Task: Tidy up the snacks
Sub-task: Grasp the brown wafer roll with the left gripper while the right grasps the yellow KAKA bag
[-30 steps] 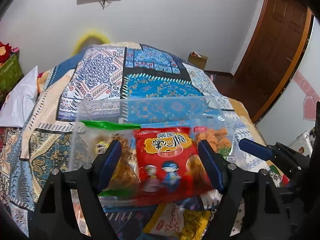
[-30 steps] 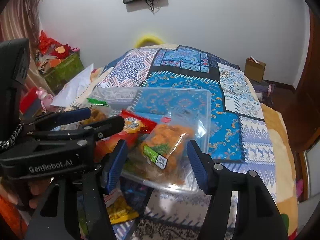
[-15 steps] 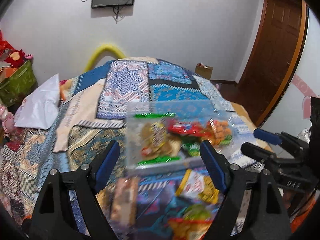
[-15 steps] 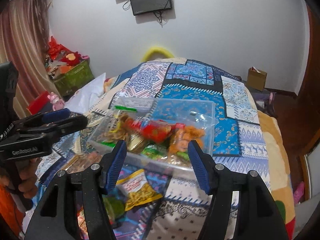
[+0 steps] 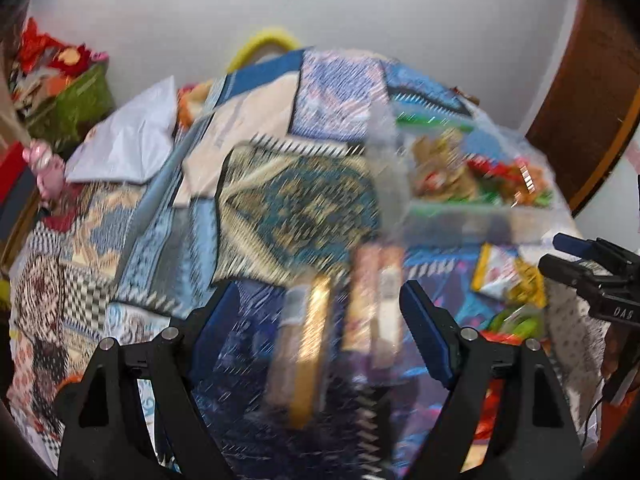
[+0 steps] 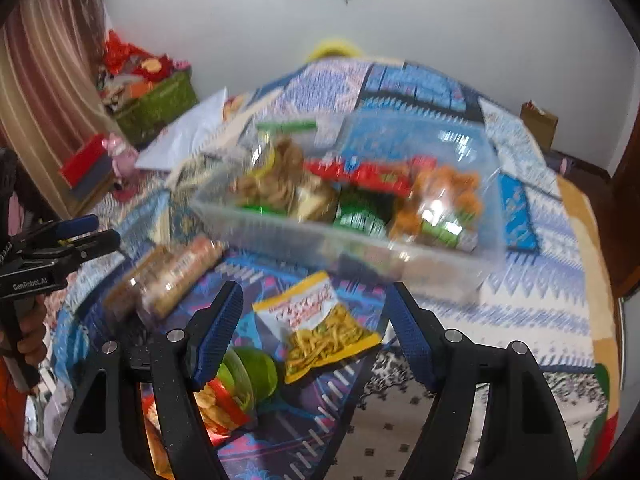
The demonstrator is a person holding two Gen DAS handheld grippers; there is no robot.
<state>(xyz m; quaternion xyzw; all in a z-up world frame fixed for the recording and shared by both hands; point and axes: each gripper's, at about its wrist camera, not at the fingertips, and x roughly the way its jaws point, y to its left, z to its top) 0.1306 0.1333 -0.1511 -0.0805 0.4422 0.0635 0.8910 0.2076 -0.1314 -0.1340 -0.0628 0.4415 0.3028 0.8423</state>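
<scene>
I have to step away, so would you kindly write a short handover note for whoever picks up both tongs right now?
Left tongs: open, empty, over the two long biscuit packs on the quilt.
Right tongs: open, empty, over the yellow chips bag.
Clear plastic box sits on the quilt, already holding several snack packs, including a red packet and an orange snack bag.
Left to do: the biscuit packs, the yellow chips bag, the green round item and the red-and-orange packet near the right tongs lie outside the box. Images are blurred, so check labels yourself.
</scene>
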